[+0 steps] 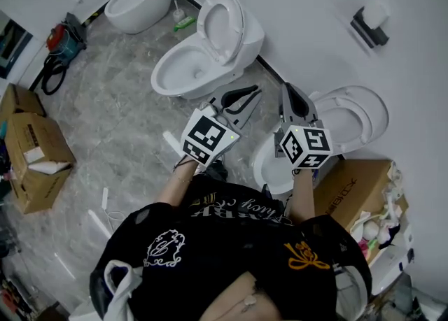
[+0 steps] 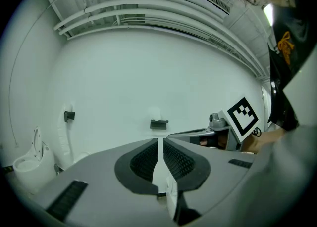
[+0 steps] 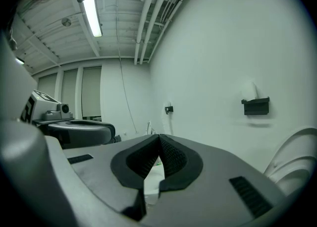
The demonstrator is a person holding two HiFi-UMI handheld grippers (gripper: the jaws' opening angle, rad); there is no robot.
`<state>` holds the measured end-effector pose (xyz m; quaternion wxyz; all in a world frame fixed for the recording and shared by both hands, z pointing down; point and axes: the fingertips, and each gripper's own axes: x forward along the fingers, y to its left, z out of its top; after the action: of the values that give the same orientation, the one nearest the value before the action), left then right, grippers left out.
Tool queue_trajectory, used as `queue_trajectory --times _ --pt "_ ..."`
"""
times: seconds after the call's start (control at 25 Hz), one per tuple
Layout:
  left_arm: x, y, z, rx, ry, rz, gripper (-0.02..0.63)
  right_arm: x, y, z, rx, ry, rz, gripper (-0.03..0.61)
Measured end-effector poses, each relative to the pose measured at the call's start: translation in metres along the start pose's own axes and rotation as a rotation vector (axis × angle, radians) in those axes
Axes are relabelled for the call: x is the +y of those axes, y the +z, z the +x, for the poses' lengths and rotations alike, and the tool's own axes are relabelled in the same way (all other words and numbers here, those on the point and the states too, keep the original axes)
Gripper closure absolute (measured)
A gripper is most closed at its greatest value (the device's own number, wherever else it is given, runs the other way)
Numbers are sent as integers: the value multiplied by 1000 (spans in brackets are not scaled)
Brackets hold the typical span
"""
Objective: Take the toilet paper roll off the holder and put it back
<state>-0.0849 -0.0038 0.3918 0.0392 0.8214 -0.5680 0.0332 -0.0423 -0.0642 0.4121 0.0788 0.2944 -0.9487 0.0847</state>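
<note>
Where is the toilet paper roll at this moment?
In the head view's upper right, the toilet paper roll sits on the black wall holder, above the white toilet.

left tool (image 1: 255, 92), right tool (image 1: 285, 90): side by side | roll (image 1: 376, 12): on holder (image 1: 365, 31)

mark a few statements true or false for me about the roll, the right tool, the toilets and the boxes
1. The toilet paper roll sits on the wall holder. True.
2. The right tool grips the roll. False: its jaws are together on nothing, well short of the holder.
3. The toilet nearest the holder has its lid down. False: the lid stands raised.
4. Cardboard boxes sit on the floor at the person's left. True.
</note>
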Motion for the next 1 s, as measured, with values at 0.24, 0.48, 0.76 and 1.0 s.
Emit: queue_trajectory --times 0.24,0.48,0.76,1.0 --pt "31 4 -1 -1 -13 1 569 -5 17 33 -10 -32 -12 565" --pt "47 11 20 -24 -59 11 569 -32 34 47 -28 -102 -31 565" --pt "58 20 51 -53 -122 11 569 -76 53 58 -44 -189 -60 565" --pt "69 21 78 -28 -167 12 569 -116 76 65 -75 -277 -92 565"
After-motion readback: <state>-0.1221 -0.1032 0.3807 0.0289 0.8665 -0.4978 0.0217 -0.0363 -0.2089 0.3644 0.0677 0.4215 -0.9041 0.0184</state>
